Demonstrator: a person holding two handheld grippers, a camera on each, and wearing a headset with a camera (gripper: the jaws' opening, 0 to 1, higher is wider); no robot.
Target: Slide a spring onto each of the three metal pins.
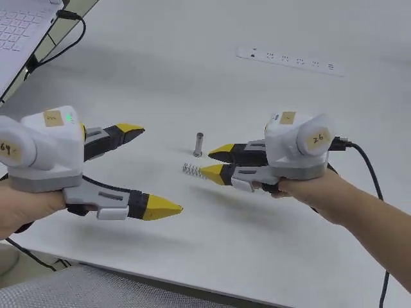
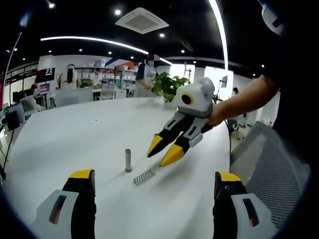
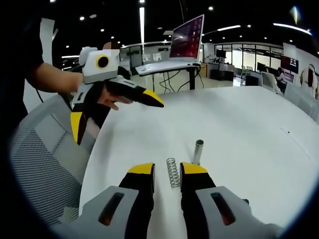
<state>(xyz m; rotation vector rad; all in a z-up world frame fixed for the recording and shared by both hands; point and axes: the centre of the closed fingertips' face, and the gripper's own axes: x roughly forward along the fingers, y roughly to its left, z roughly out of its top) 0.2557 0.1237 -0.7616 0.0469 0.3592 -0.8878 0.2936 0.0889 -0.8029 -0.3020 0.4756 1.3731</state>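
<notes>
Head view, and the spring (image 1: 191, 170) lies flat on the white table (image 1: 192, 83), one end right at the tips of the right gripper (image 1: 207, 162), whose jaws stand slightly apart and grip nothing. One metal pin (image 1: 198, 144) stands upright just beside the spring. The left gripper (image 1: 162, 169) hovers well apart, jaws spread wide, empty. A power strip (image 1: 289, 61) lies far back.

Left gripper (image 1: 157, 169) and right gripper (image 1: 209, 162) are twins: chunky white rounded tops, grey handles, black jaws with yellow tips. Tan stickers (image 1: 319, 139) have handwritten numbers, a black cable (image 1: 367, 160) comes off the right one, and the person's wearing a black top (image 3: 20, 50).
</notes>
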